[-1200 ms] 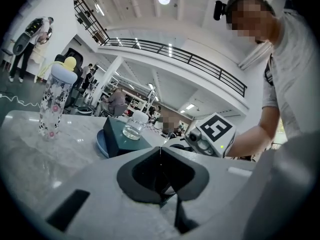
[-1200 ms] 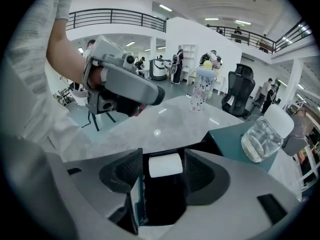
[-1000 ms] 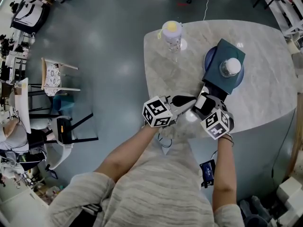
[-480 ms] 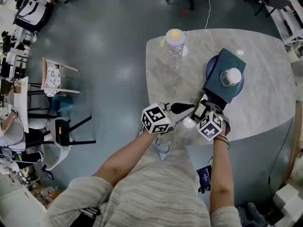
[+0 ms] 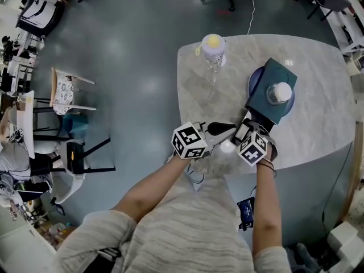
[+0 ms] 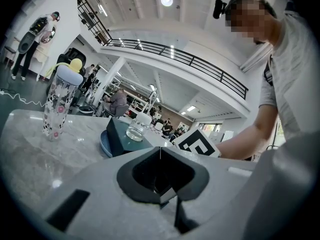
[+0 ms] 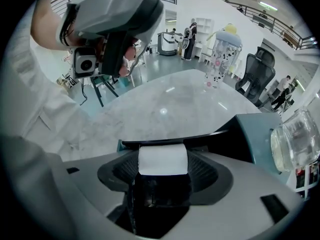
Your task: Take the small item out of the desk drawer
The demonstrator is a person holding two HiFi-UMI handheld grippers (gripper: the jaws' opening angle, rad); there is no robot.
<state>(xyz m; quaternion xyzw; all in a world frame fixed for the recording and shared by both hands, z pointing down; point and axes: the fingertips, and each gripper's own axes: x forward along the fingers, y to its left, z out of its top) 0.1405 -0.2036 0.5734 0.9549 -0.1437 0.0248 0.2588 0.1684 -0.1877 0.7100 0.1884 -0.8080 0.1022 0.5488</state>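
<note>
A teal drawer box point(image 5: 272, 87) stands on a blue plate point(image 5: 254, 81) on the marble table point(image 5: 318, 129), and its dark drawer point(image 7: 210, 136) is pulled out toward me. My right gripper point(image 5: 243, 131) is at the drawer's front. Its jaws are opening wide, and a small white item point(image 7: 163, 160) sits between them over the dark drawer. I cannot see the pads pressing on it. My left gripper point(image 5: 227, 128) hovers just left of it with its jaws shut and nothing in them. In its own view the left gripper point(image 6: 160, 154) points at the teal box point(image 6: 122, 136).
A glass jar point(image 5: 280, 92) stands on top of the teal box. A patterned bottle point(image 5: 212, 49) with a yellow cap stands at the table's far left edge. The near table edge runs just under both grippers. A folding chair point(image 5: 65, 92) stands on the floor to the left.
My right gripper has edged closer to the drawer front. The left gripper has kept its place beside it. The head view has shifted slightly.
</note>
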